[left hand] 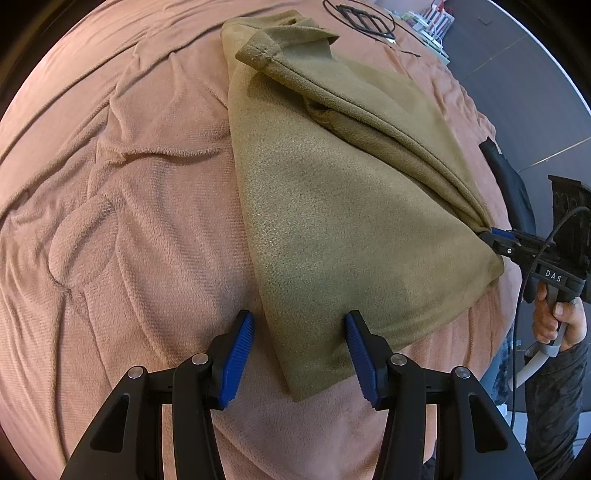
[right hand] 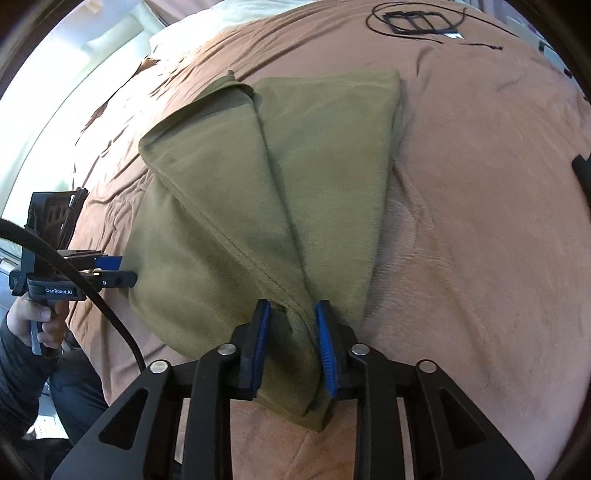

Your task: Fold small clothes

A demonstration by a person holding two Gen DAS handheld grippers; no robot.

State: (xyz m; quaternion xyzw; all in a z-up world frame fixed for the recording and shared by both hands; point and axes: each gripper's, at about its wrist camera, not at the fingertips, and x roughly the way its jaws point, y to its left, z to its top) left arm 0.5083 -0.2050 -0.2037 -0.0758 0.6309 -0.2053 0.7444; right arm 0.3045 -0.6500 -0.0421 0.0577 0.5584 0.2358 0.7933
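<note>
An olive-green garment [left hand: 332, 206] lies partly folded on the pink-brown blanket [left hand: 129, 221], with one side flap turned over onto its middle. My left gripper [left hand: 299, 315] hovers open at the garment's near corner, whose edge lies between the fingers without being pinched. In the right wrist view, my right gripper [right hand: 293, 304] straddles a bunched ridge of the garment [right hand: 221, 192] at its near hem. The cloth rests against the right pad [right hand: 325, 343], a dark gap shows beside the left one, and the jaws stand slightly apart. Each wrist view shows the other gripper: right [left hand: 489, 234], left [right hand: 129, 273].
A black cable loop around a flat black frame [right hand: 417, 22] lies on the blanket's far side. A white pillow [right hand: 207, 22] sits at the head. The bed's edge and grey floor [left hand: 517, 74] run along the right. A person's hand [left hand: 554, 317] grips the right handle.
</note>
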